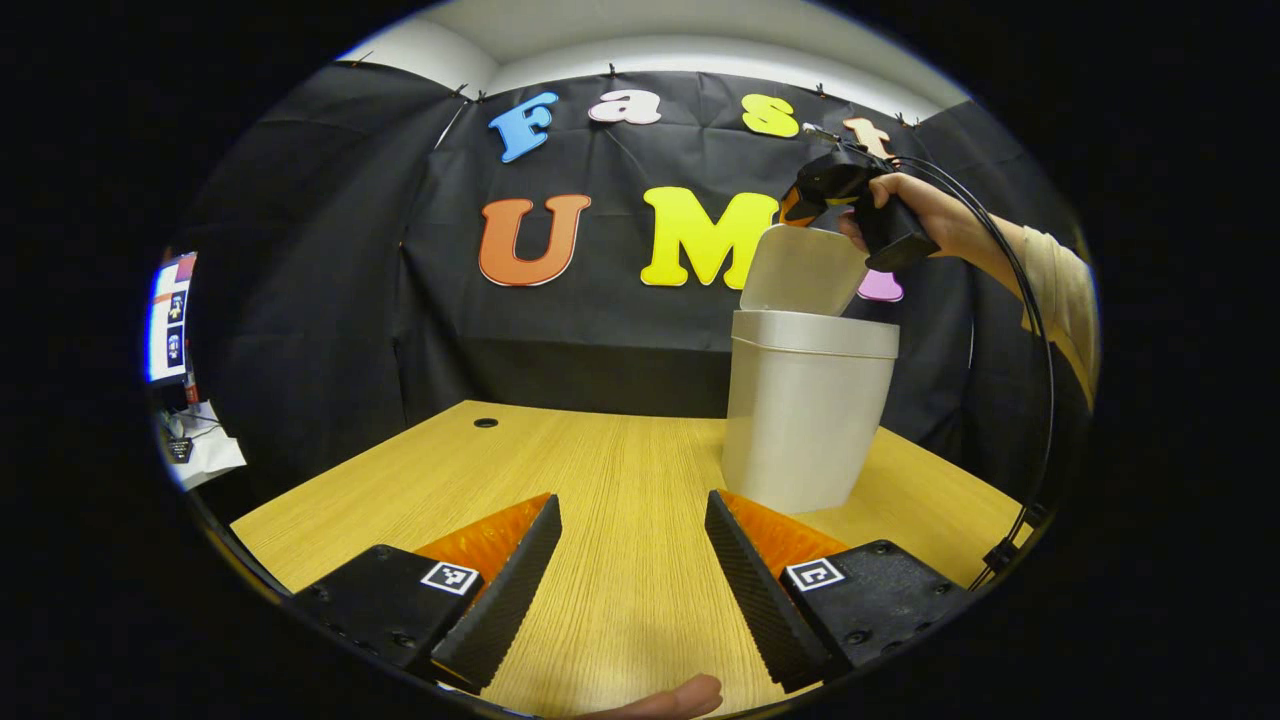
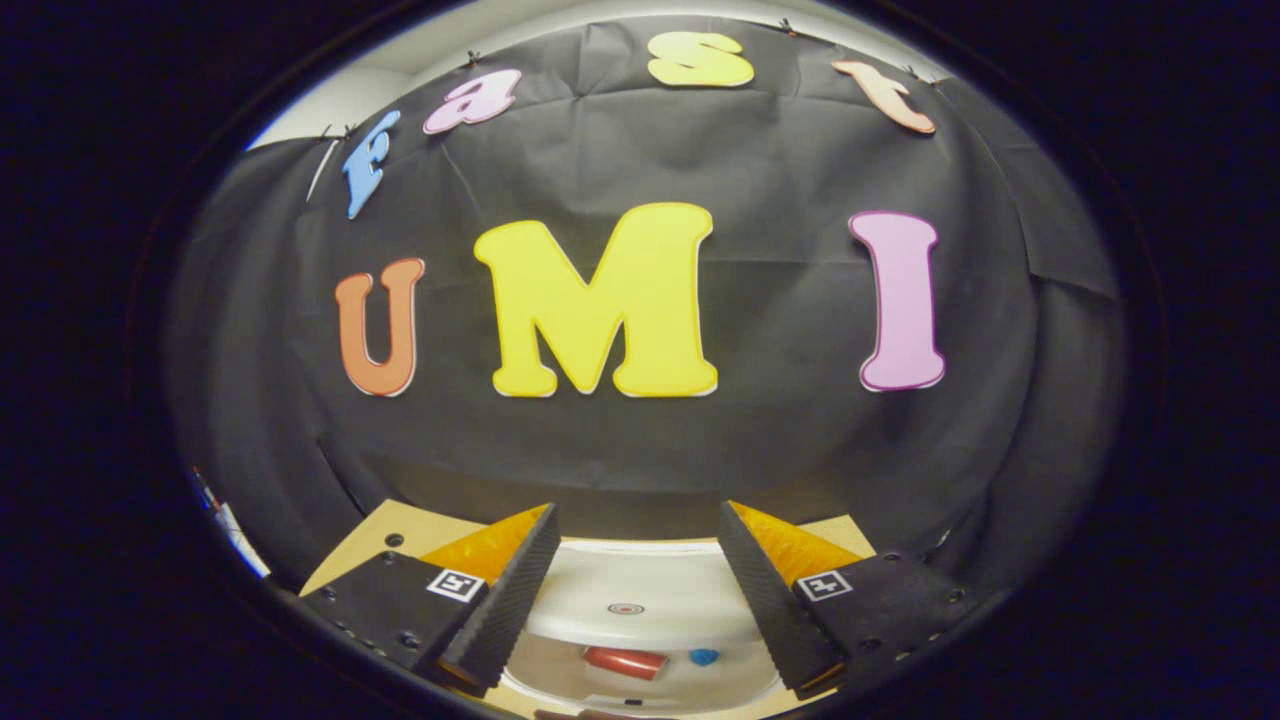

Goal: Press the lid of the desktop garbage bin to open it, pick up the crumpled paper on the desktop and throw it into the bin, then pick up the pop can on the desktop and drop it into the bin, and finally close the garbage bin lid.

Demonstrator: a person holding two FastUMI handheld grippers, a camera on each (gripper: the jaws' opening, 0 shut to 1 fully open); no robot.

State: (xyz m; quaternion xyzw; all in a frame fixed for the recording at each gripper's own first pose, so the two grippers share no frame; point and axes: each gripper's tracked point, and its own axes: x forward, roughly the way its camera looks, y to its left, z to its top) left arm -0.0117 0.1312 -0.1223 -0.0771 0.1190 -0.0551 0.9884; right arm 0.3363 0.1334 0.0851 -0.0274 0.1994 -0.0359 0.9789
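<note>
The pale desktop bin (image 1: 805, 420) stands on the wooden table's right half, its lid (image 1: 805, 270) tilted up and open. A hand holds my right gripper (image 1: 800, 205) just above the lid's top edge. In the right gripper view, the right gripper (image 2: 636, 515) is open over the bin's pale lid (image 2: 650, 585). Below it, inside the bin, lie a red pop can (image 2: 625, 661) and a small blue thing (image 2: 703, 657). My left gripper (image 1: 632, 510) hovers open over bare tabletop, left of and nearer than the bin, with nothing between its fingers.
The wooden table (image 1: 600, 450) has a small round hole (image 1: 486, 422) near its back left. A lit screen (image 1: 170, 315) stands off the table at far left. A black cable (image 1: 1035, 330) hangs from the right gripper past a sleeve (image 1: 1060, 290).
</note>
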